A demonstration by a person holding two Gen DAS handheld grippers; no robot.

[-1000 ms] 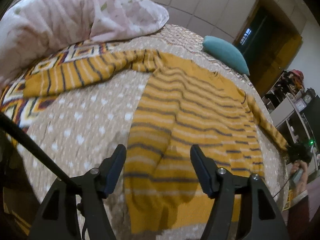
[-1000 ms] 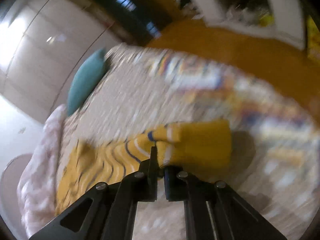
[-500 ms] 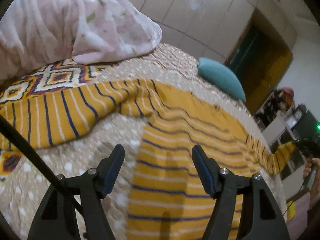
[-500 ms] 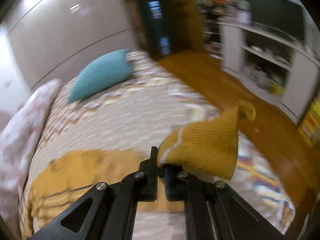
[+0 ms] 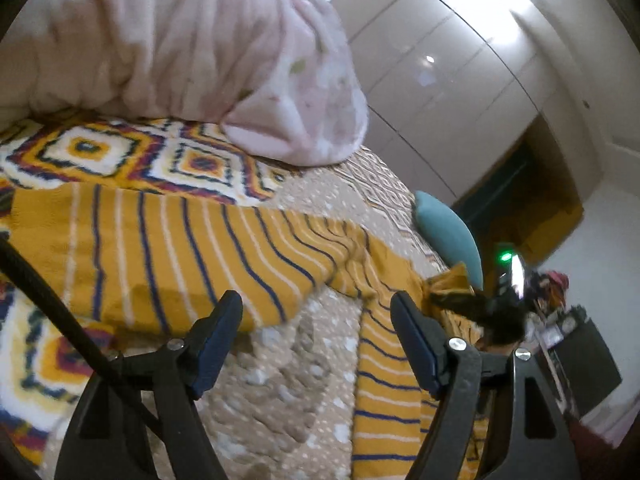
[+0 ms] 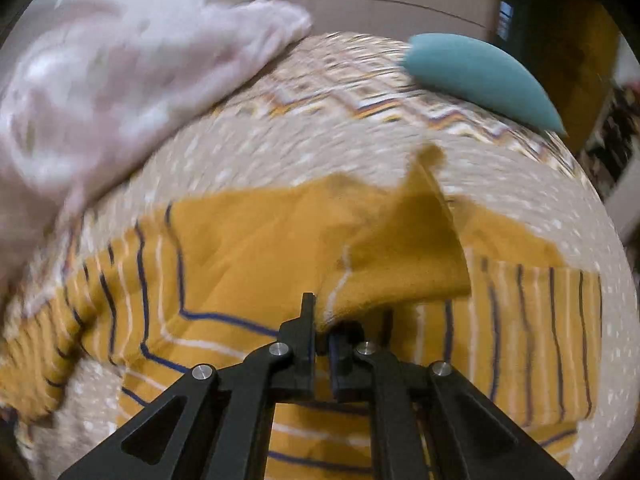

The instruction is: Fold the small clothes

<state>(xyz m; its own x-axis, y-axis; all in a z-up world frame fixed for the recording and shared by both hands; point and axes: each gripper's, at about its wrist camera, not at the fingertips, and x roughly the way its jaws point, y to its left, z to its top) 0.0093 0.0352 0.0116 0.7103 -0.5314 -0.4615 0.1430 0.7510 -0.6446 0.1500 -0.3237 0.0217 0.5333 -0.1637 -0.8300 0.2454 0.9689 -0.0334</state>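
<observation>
Mustard-yellow knit sweater with navy and white stripes (image 5: 168,256) spread flat on beige dotted bedspread (image 5: 288,392), one sleeve stretched toward bed edge under crumpled pink quilt (image 5: 192,48). Left tool (image 5: 316,340) over bedspread beside sleeve, jaws wide and opening, nothing between them. Right tool (image 6: 322,336) clamped narrow on yellow cuff (image 6: 400,248) of other sleeve, carried above sweater body. Teal cushion (image 6: 480,76) at far bed edge. No readable writing or labels anywhere.

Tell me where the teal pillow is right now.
The teal pillow lies at the bed's far edge, upper right in the right wrist view, beyond the yellow striped sweater. The pink blanket is heaped opposite it on the left.
</observation>
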